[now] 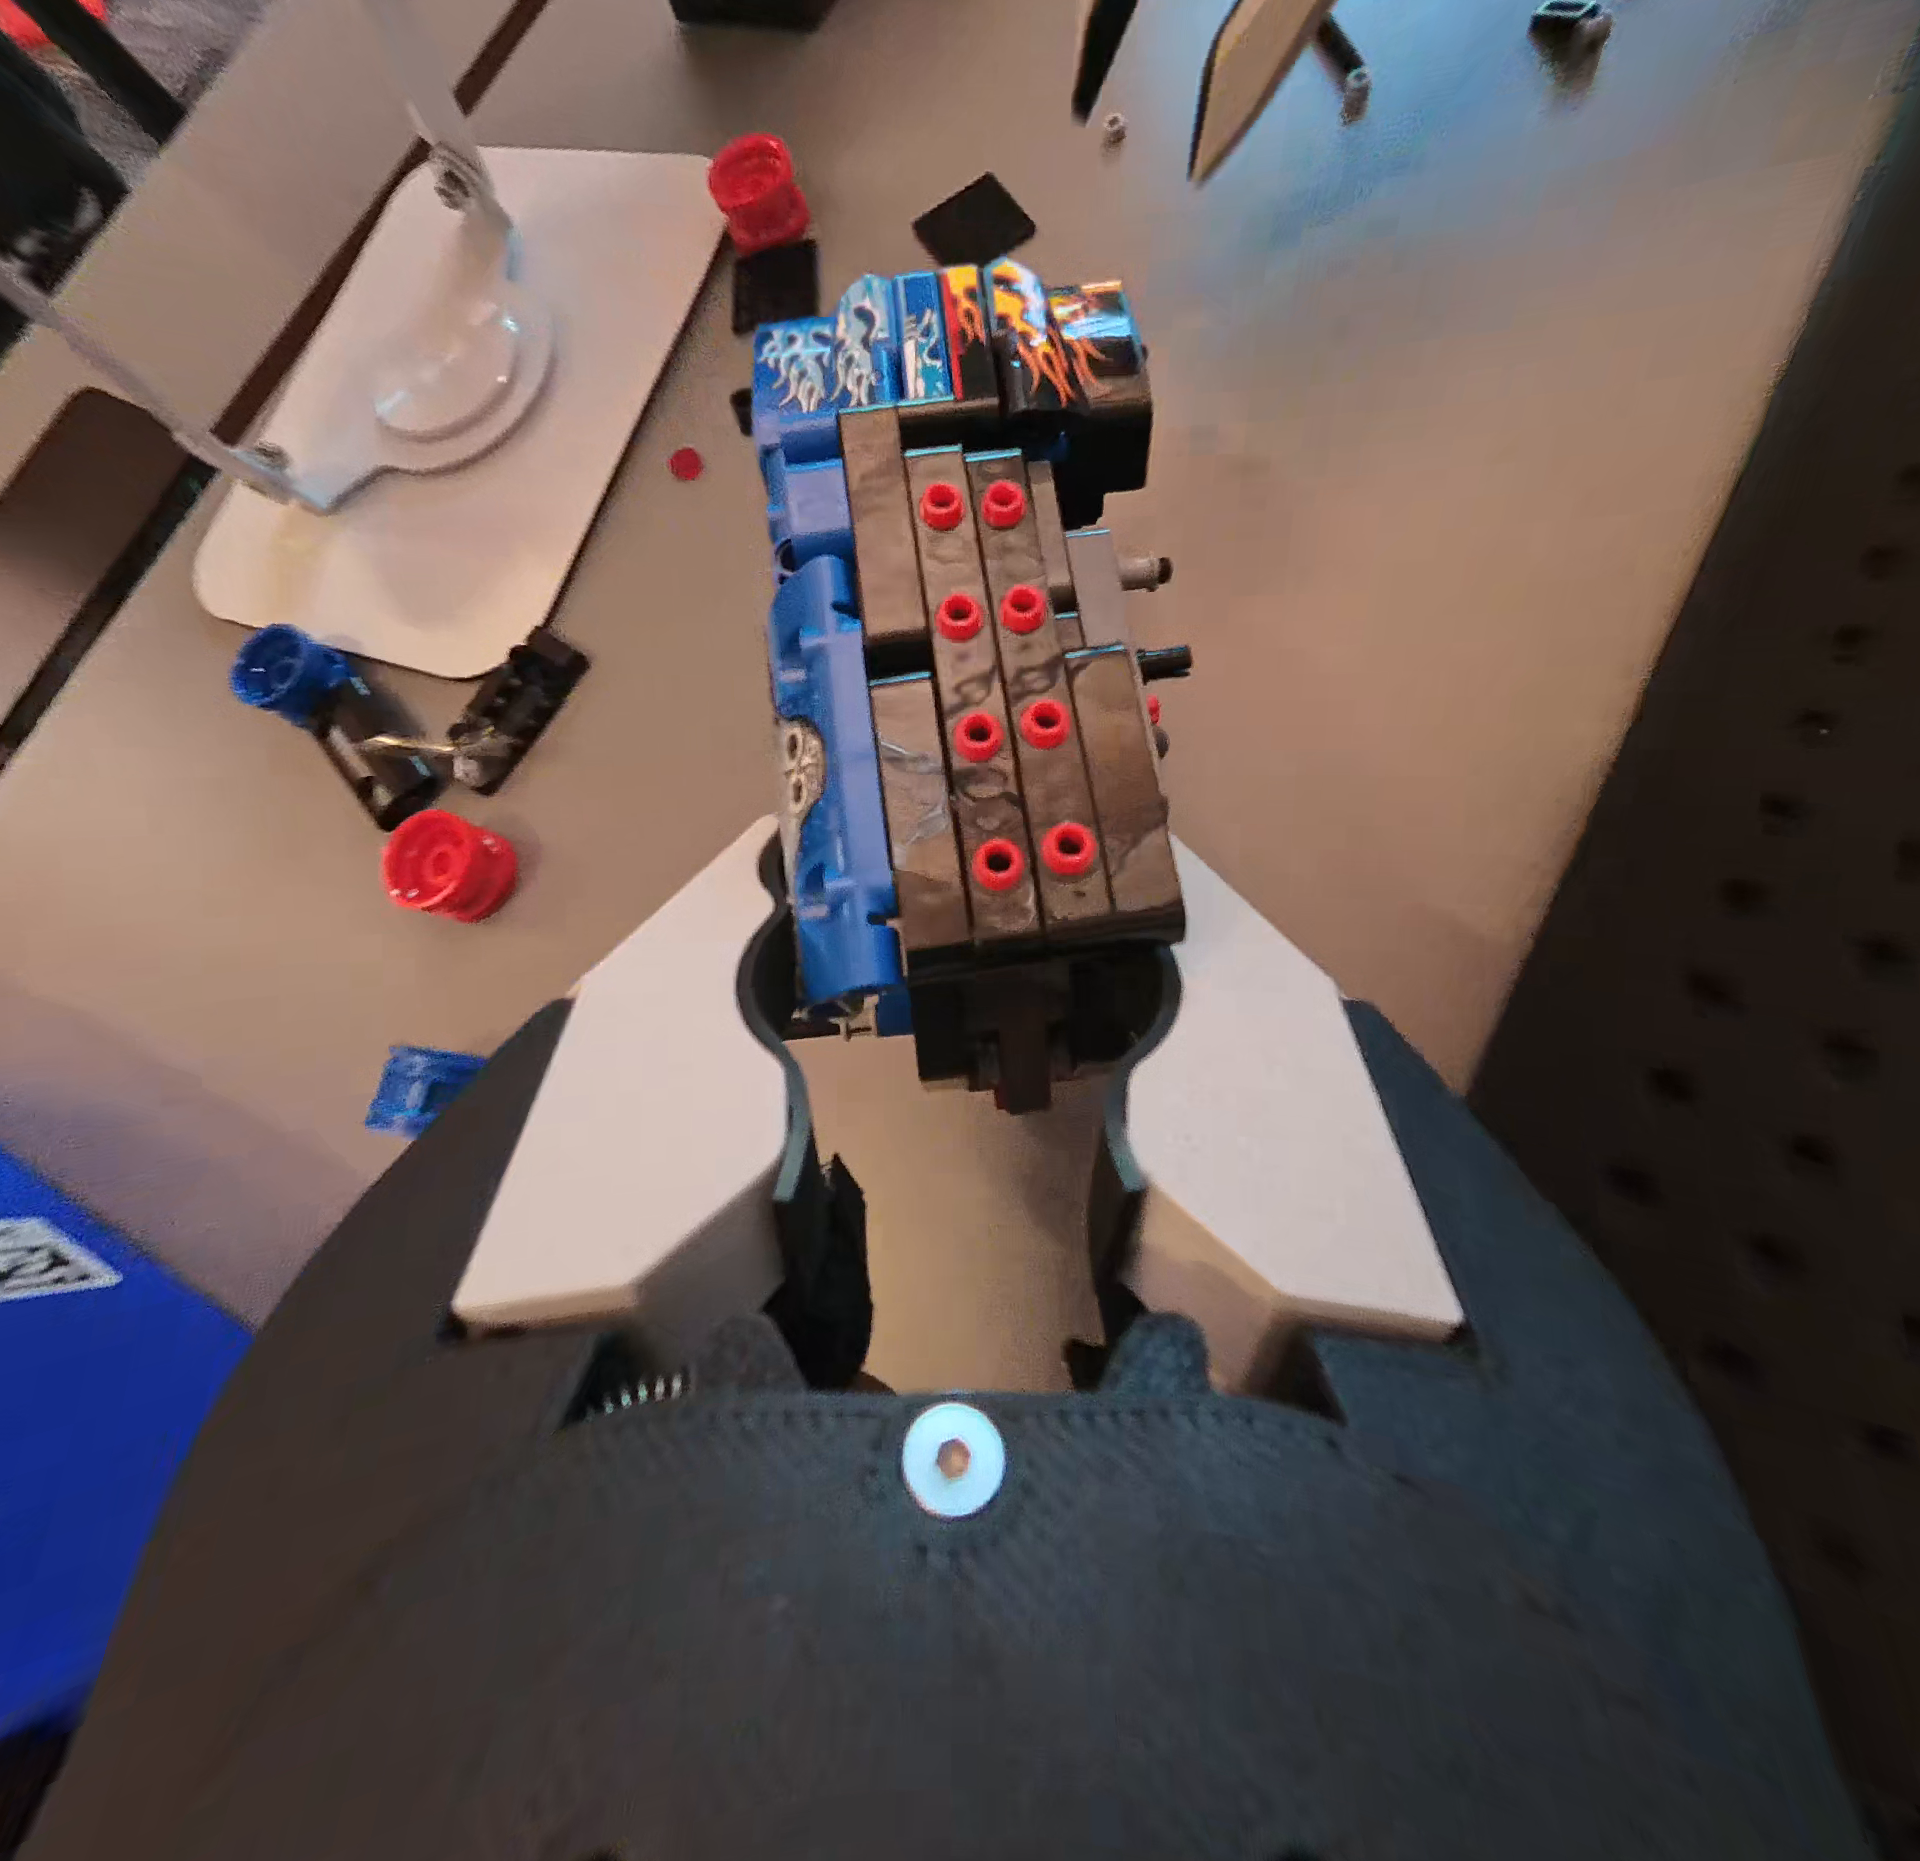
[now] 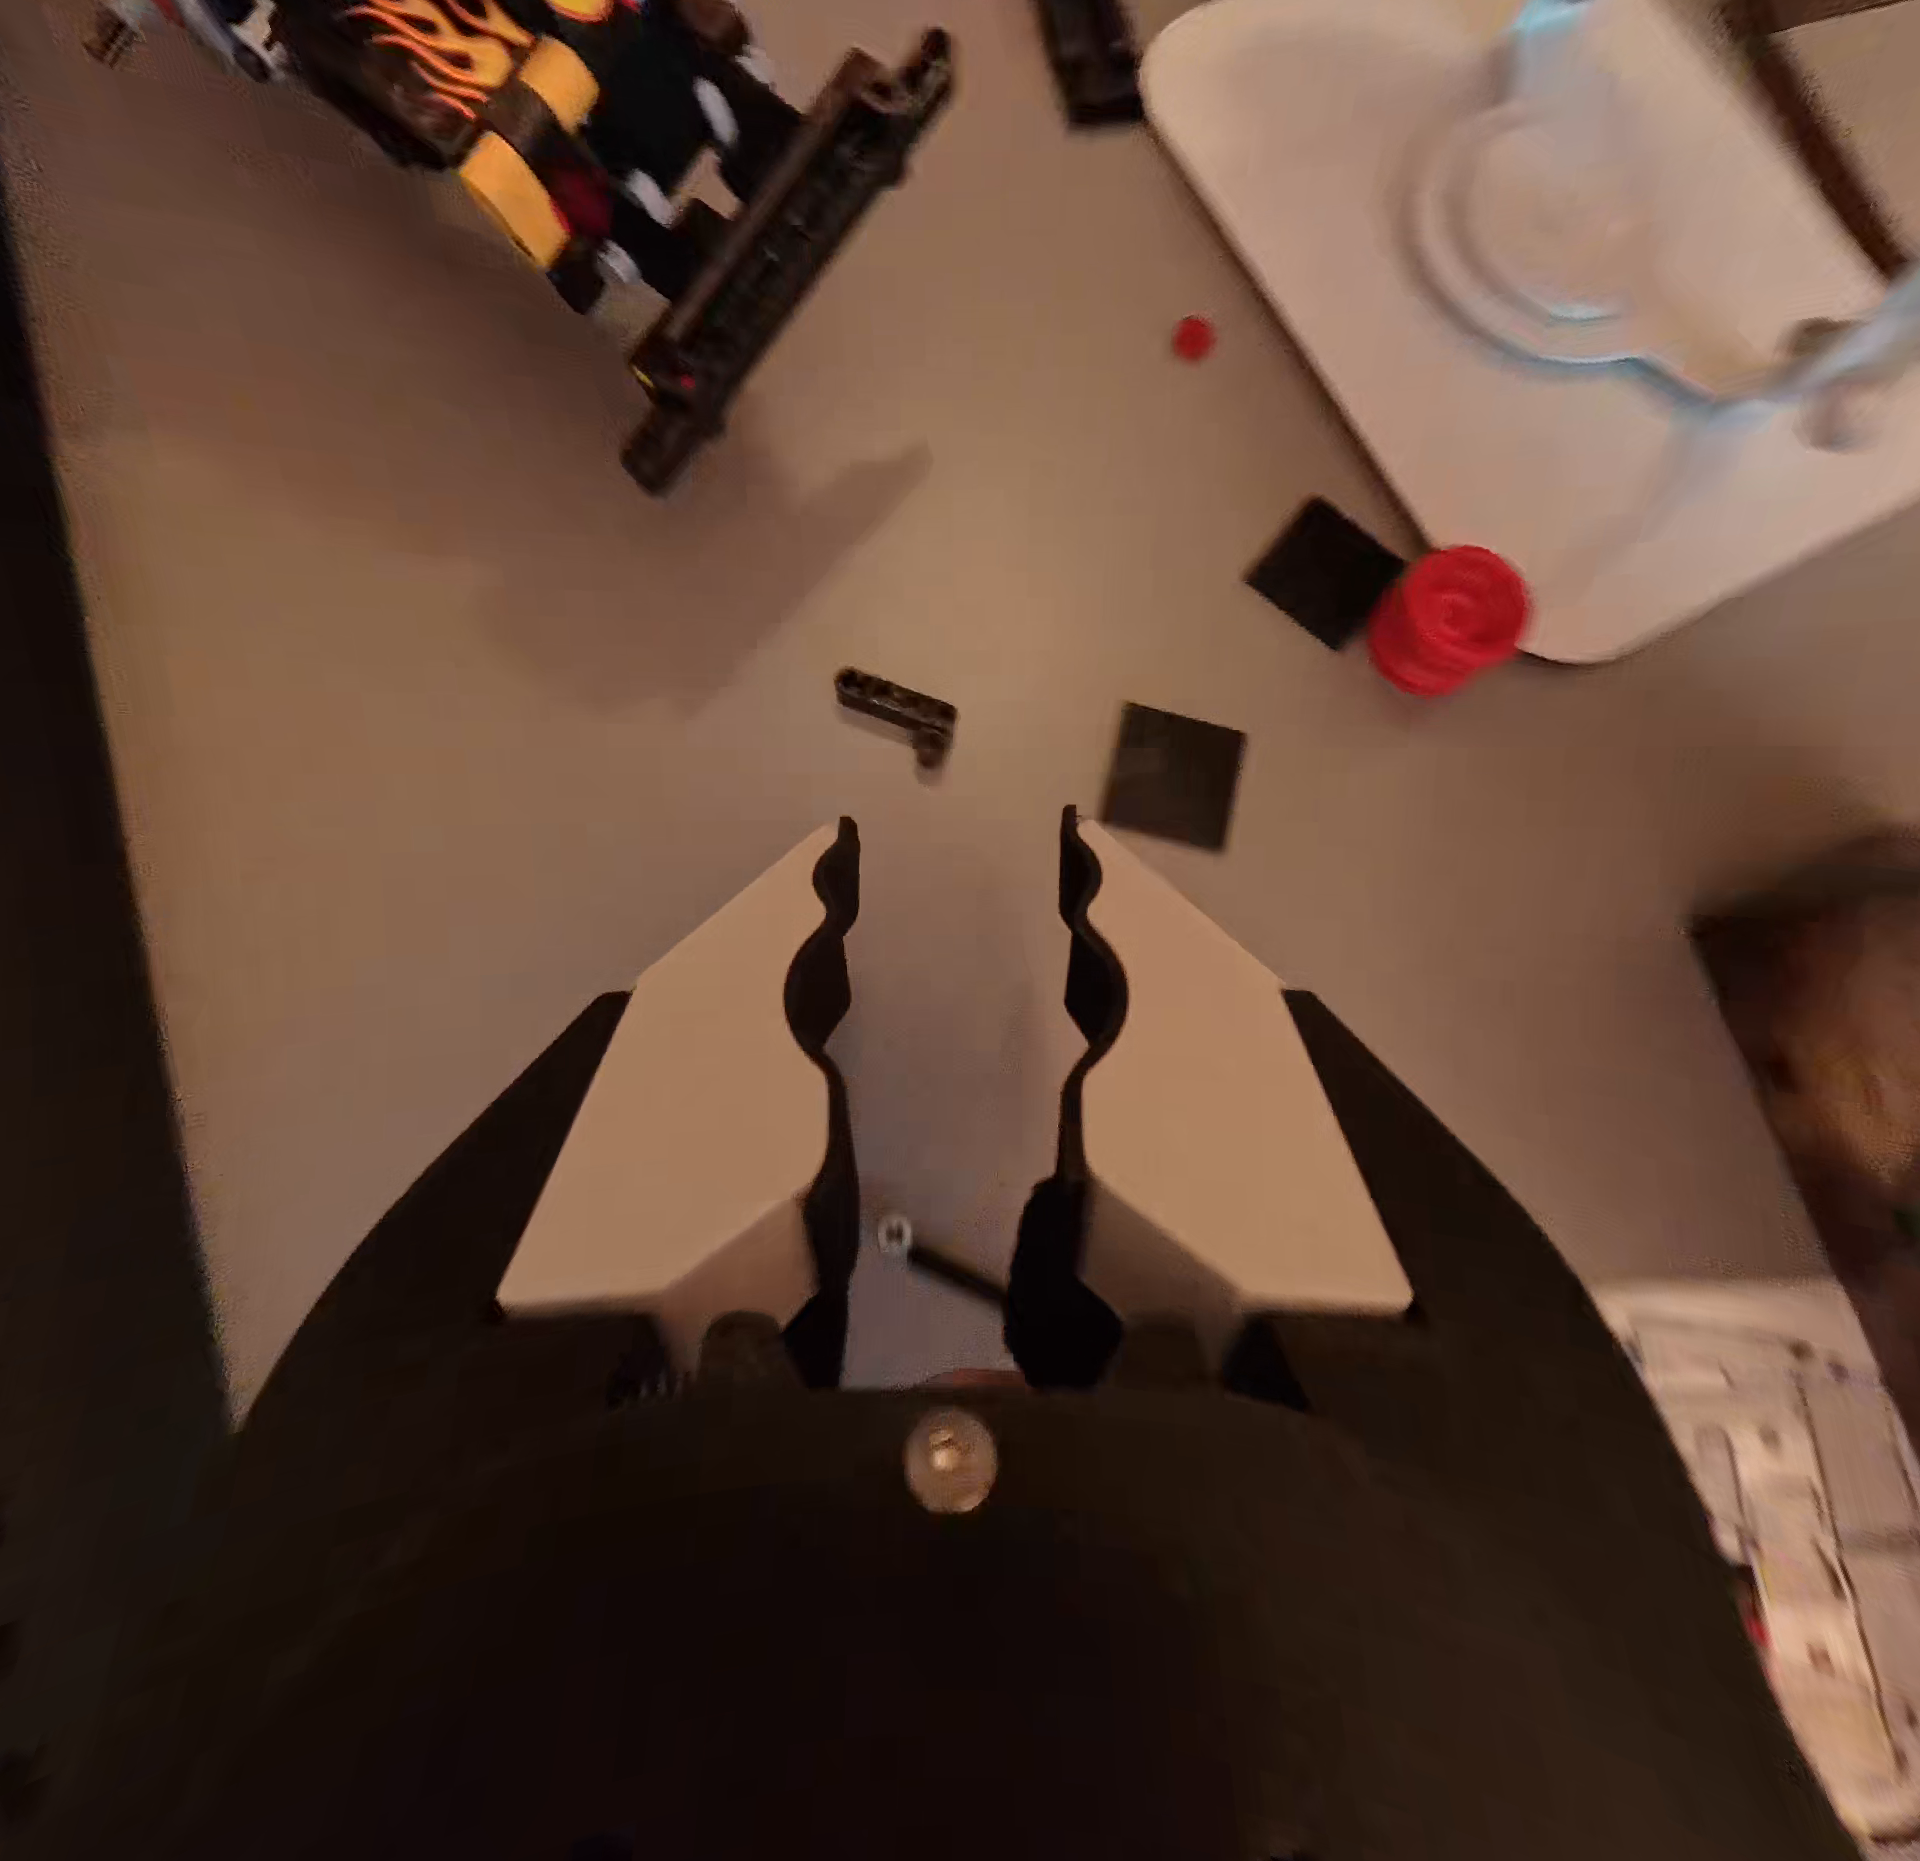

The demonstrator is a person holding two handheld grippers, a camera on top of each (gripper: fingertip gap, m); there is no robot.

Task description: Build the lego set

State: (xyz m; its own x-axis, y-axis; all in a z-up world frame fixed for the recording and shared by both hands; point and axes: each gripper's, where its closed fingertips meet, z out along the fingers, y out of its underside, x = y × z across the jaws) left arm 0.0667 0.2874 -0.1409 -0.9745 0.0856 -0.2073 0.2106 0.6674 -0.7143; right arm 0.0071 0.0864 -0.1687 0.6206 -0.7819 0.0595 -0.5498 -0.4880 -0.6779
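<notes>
Lego car body [image 1: 977, 689] pinched at its near end between left gripper [image 1: 966, 980] fingers, right gripper [image 2: 956, 824] spread, empty above table [image 2: 416, 772]

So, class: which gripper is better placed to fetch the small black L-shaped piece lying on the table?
Right. The right gripper is open and empty, with the L-shaped piece just ahead of its fingertips; the left gripper is shut on the lego model.

right gripper [image 2: 956, 824] jaws apart, nothing between them, above the table [image 2: 416, 772] | small black angled piece [image 2: 899, 712] just ahead | black square tile [image 2: 1174, 775] right of it | second black tile [image 2: 1322, 571] touching red wheel [image 2: 1446, 618] at white board [image 2: 1558, 377] corner | flame-patterned lego model [image 2: 540, 118] top left, blurred
</notes>
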